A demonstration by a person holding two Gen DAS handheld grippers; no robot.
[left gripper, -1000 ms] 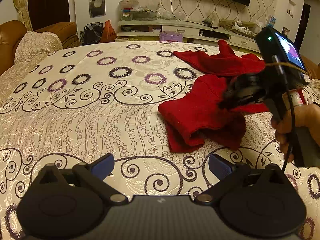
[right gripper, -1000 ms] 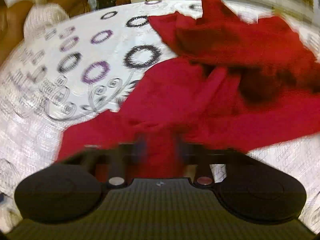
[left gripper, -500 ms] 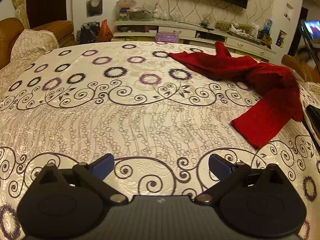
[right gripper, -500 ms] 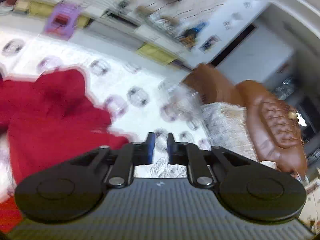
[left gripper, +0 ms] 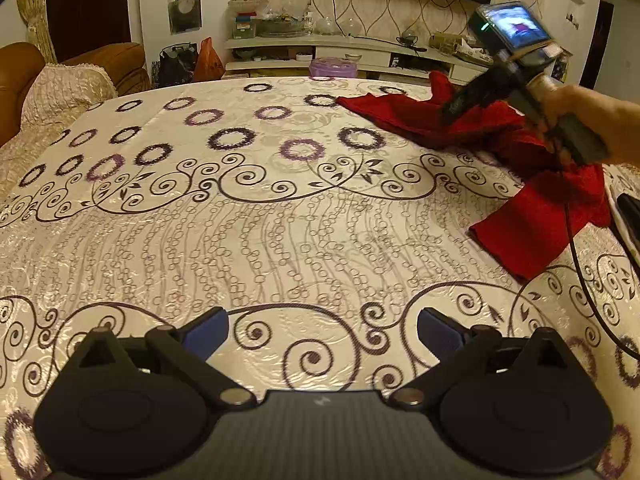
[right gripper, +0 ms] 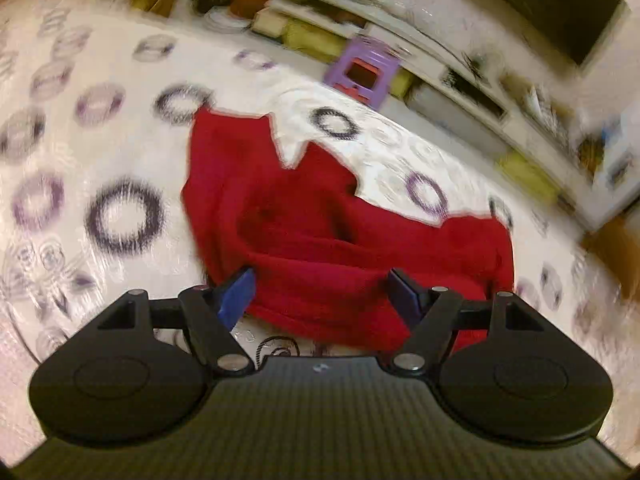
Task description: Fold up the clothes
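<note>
The left hand-held gripper (left gripper: 322, 330) hangs low over a bed covered by a cream bedspread (left gripper: 256, 236) printed with dark scrolls and purple and black rings. Its two blue-padded fingers (left gripper: 206, 330) stand wide apart with only bare bedspread between them; it grips nothing.

The red garment (left gripper: 536, 220) lies crumpled on the bedspread, ahead of the left hand-held gripper and off to its right, well apart from it. One part spreads toward the far edge of the bed, another folded part reaches nearer.

Above that garment, a hand (left gripper: 596, 120) holds the right hand-held gripper (right gripper: 322, 290), whose small lit screen (left gripper: 514, 26) faces back. In the right wrist view, which is blurred, its fingers (right gripper: 236, 292) are spread open and hold nothing. The red garment sits directly ahead of it, the nearest fold lying between and just beyond the fingertips; the blur leaves contact unclear.

Past the far edge of the bed stand a purple stool (right gripper: 362, 68) and a low white shelf unit (left gripper: 348, 54) cluttered with small items. A brown sofa (left gripper: 116, 62) with a pale cushion sits far to the left of the left hand-held gripper.
</note>
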